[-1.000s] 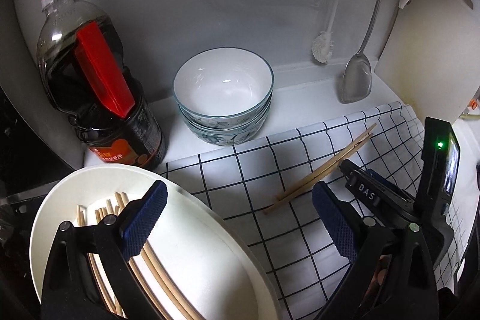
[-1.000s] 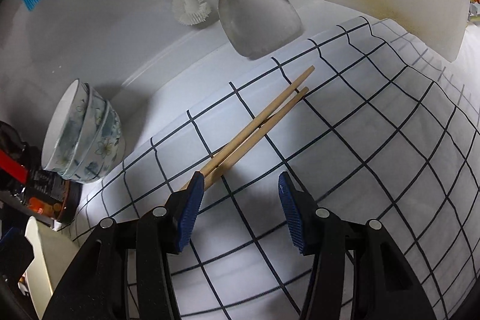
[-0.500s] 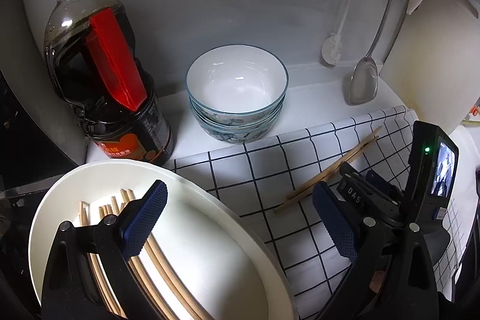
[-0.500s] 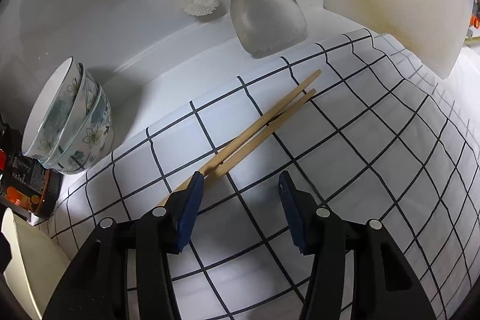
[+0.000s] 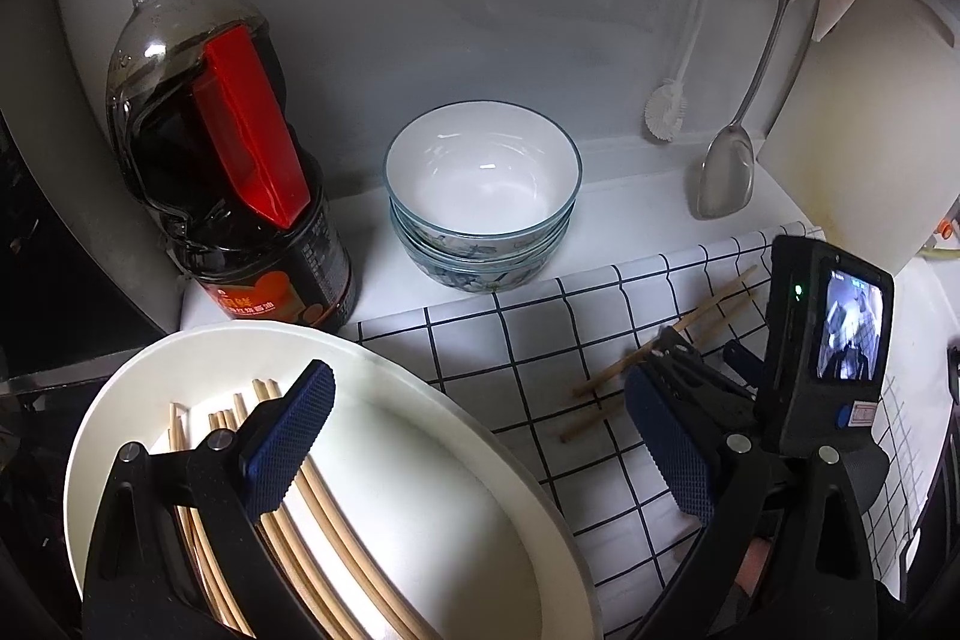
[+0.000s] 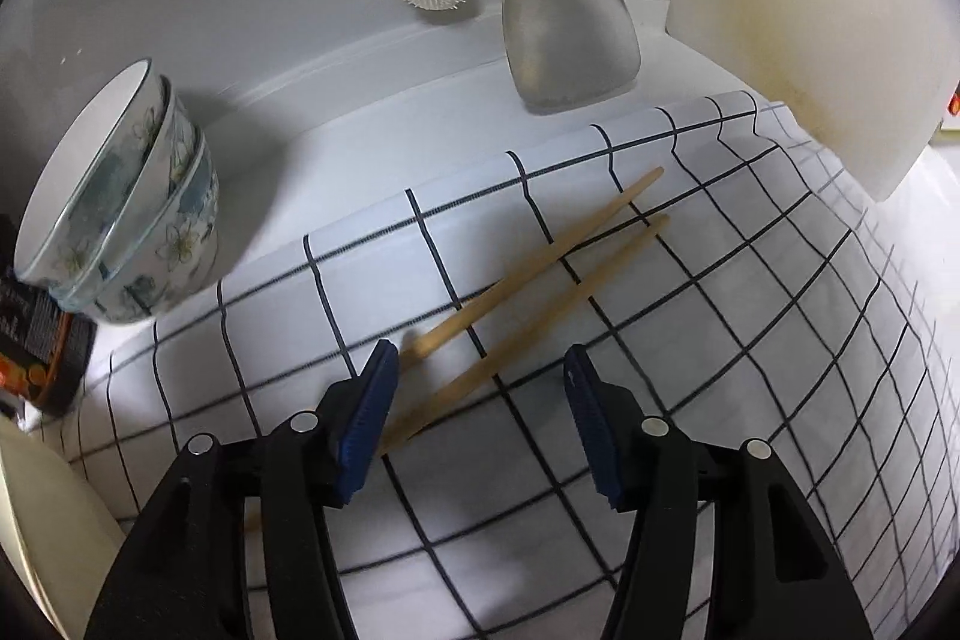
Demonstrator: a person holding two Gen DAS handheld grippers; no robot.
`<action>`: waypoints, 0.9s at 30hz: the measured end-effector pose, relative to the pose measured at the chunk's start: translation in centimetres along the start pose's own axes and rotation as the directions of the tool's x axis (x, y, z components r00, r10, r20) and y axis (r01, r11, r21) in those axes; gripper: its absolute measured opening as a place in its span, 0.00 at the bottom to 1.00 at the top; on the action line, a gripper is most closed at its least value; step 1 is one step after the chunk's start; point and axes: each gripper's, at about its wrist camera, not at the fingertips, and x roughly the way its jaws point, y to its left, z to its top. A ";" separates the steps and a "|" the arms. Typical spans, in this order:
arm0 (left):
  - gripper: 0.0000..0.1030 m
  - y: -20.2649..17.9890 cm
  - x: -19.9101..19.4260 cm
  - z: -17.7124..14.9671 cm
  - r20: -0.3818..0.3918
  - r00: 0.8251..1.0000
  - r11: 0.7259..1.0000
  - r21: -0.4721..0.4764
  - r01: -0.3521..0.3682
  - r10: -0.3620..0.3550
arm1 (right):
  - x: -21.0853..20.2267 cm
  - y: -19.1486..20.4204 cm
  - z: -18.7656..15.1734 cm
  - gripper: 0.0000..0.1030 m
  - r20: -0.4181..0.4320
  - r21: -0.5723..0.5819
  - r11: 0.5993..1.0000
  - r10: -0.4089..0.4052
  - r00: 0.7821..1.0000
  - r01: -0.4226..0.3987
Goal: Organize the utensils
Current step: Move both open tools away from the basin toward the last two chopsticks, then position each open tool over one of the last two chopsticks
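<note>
Blue-padded jaws of the right gripper (image 6: 480, 424) have just been opening and stand apart over the checked cloth (image 6: 750, 316), pressing nothing; the near ends of two wooden chopsticks (image 6: 540, 274) lie between them. Left gripper (image 5: 480, 451) hangs wide open above a white plate (image 5: 420, 490) holding more chopsticks (image 5: 324, 520). Farther back stand stacked bowls (image 5: 483, 196) and a sauce bottle (image 5: 222, 148).

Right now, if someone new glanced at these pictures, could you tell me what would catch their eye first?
Probably the two loose wooden chopsticks lying slantwise on the white black-gridded cloth, their near ends reaching toward the open right gripper. Next, the large white round plate at lower left, already holding a bundle of chopsticks beneath the open left gripper. Behind it stands the big dark soy-sauce bottle with the red cap, beside stacked floral bowls.
</note>
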 end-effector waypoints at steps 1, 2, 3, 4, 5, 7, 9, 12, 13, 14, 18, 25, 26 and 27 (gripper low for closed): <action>0.93 0.0 0.0 0.0 0.000 1.000 1.000 0.000 0.002 -0.002 | 0.4 0.1 -0.1 0.52 -0.020 -0.014 1.000 -0.018 1.000 0.017; 0.93 0.0 -0.1 0.0 0.000 1.000 1.000 0.000 0.003 -0.003 | 0.3 -0.2 -0.3 0.52 -0.007 -0.021 0.999 -0.024 1.000 0.024; 0.93 -0.1 -0.1 -0.1 -0.001 1.000 1.000 0.000 0.005 -0.005 | 0.4 -0.6 -0.5 0.52 -0.011 -0.014 1.000 -0.024 1.000 0.024; 0.93 -0.2 -0.1 -0.1 -0.002 1.000 1.000 0.001 0.010 -0.010 | 0.4 -0.9 -0.6 0.52 -0.016 -0.006 1.000 -0.023 1.000 0.023; 0.93 -0.4 -0.1 -0.1 -0.003 1.000 1.000 0.002 0.014 -0.014 | 0.4 -1.6 -0.8 0.51 -0.017 0.000 1.000 -0.026 1.000 0.026; 0.93 -0.7 0.0 -0.2 -0.006 1.000 1.000 0.006 0.019 -0.019 | 0.5 -2.6 -1.3 0.51 -0.010 0.005 1.000 -0.031 0.999 0.031; 0.93 -1.2 0.2 -0.2 -0.008 1.000 0.999 0.017 0.030 -0.030 | 0.5 -3.7 -2.0 0.51 0.000 0.003 0.999 -0.032 0.999 0.032; 0.93 -2.6 0.7 0.0 -0.015 0.999 0.997 0.053 0.047 -0.047 | 0.2 -5.4 -3.0 0.50 0.012 -0.003 1.000 -0.018 1.000 0.018; 0.93 -3.2 0.9 0.2 -0.020 0.999 0.996 0.072 0.052 -0.051 | 0.1 -5.8 -3.0 0.50 0.015 0.000 1.000 -0.015 1.000 0.015; 0.93 -3.8 1.1 0.3 -0.026 0.998 0.994 0.088 0.061 -0.059 | -0.1 -6.4 -3.3 0.50 0.018 0.000 1.000 -0.013 1.000 0.013; 0.93 -6.0 2.6 0.9 -0.057 0.994 0.981 0.164 0.101 -0.092 | -0.6 -8.2 -4.1 0.50 0.023 0.005 1.000 -0.015 1.000 0.015; 0.93 -8.6 5.0 1.8 -0.099 0.989 0.934 0.328 0.138 -0.111 | -1.5 -10.7 -4.9 0.50 0.021 0.052 0.998 -0.042 0.999 0.041; 0.93 -8.9 5.1 1.9 -0.104 0.988 0.927 0.345 0.145 -0.116 | -1.5 -11.0 -4.9 0.50 0.018 0.060 0.997 -0.043 0.999 0.042; 0.93 -9.3 5.3 2.0 -0.113 0.986 0.917 0.366 0.157 -0.124 | -1.6 -11.2 -5.0 0.50 0.016 0.065 0.997 -0.043 0.999 0.042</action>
